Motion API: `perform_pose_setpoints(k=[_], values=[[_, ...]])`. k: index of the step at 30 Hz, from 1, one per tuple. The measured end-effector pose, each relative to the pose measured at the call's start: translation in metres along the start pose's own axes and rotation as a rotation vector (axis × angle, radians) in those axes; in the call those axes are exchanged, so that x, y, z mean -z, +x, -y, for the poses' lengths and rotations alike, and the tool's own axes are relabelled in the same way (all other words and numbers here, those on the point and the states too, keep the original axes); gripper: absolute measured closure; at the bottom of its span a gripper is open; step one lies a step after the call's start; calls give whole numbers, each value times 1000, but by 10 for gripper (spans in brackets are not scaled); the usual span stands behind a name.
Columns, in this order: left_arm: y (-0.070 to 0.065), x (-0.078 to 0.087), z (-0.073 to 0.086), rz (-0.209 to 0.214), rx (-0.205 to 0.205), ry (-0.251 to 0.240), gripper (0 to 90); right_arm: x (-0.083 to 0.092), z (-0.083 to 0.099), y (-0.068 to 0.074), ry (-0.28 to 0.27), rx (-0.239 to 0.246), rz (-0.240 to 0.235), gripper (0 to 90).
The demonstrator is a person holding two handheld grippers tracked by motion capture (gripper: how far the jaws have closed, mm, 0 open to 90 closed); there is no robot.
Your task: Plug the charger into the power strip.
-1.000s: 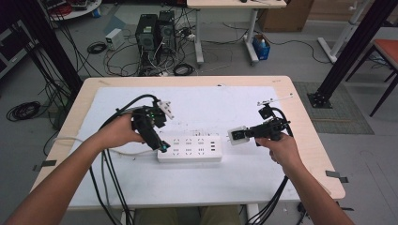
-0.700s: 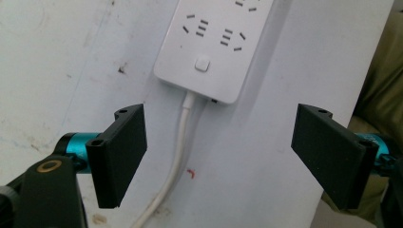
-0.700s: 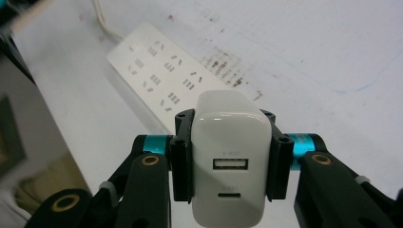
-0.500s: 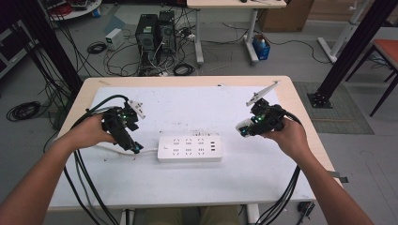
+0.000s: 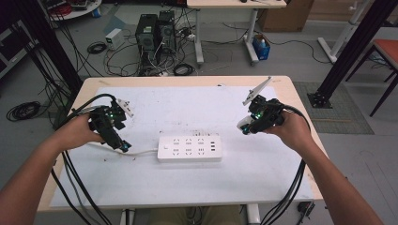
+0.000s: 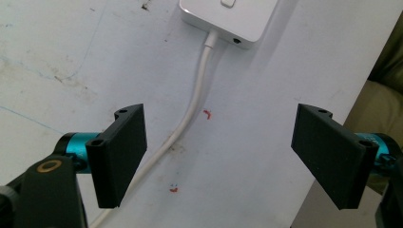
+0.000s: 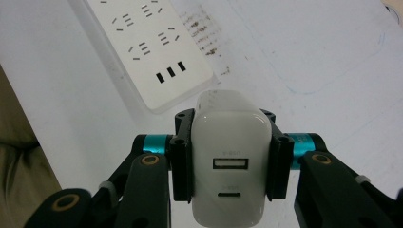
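Both grippers [image 5: 124, 146] [image 5: 245, 125] apparently spread outward.

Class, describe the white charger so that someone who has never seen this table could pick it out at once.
Start at the white power strip lying mid-table. Look to its right, where the right gripper is shut on the charger above the tabletop. It is a small rounded white block with two ports on its end face.

Bright, even overhead light, soft shadows, slightly soft high view.
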State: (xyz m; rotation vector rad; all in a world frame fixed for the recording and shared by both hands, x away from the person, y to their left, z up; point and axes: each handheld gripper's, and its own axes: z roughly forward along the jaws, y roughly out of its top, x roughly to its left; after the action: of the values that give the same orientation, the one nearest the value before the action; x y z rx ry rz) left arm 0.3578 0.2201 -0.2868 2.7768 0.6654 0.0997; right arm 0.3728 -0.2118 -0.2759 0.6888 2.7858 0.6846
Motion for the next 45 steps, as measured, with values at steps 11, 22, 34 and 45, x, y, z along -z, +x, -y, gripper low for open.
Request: perform_pose_setpoints(k=[11, 22, 34, 45], values=[[3, 1, 12, -8, 10, -26, 194, -10, -18, 2, -8, 26, -25, 620], [-1, -5, 22, 1, 2, 2, 194, -30, -56, 13, 39, 125, -105, 621], [-2, -16, 17, -3, -37, -2, 194, -96, -89, 26, 175, 266, -168, 622], [3, -29, 20, 8, -25, -2, 194, -130, -101, 36, 248, 382, -200, 622]])
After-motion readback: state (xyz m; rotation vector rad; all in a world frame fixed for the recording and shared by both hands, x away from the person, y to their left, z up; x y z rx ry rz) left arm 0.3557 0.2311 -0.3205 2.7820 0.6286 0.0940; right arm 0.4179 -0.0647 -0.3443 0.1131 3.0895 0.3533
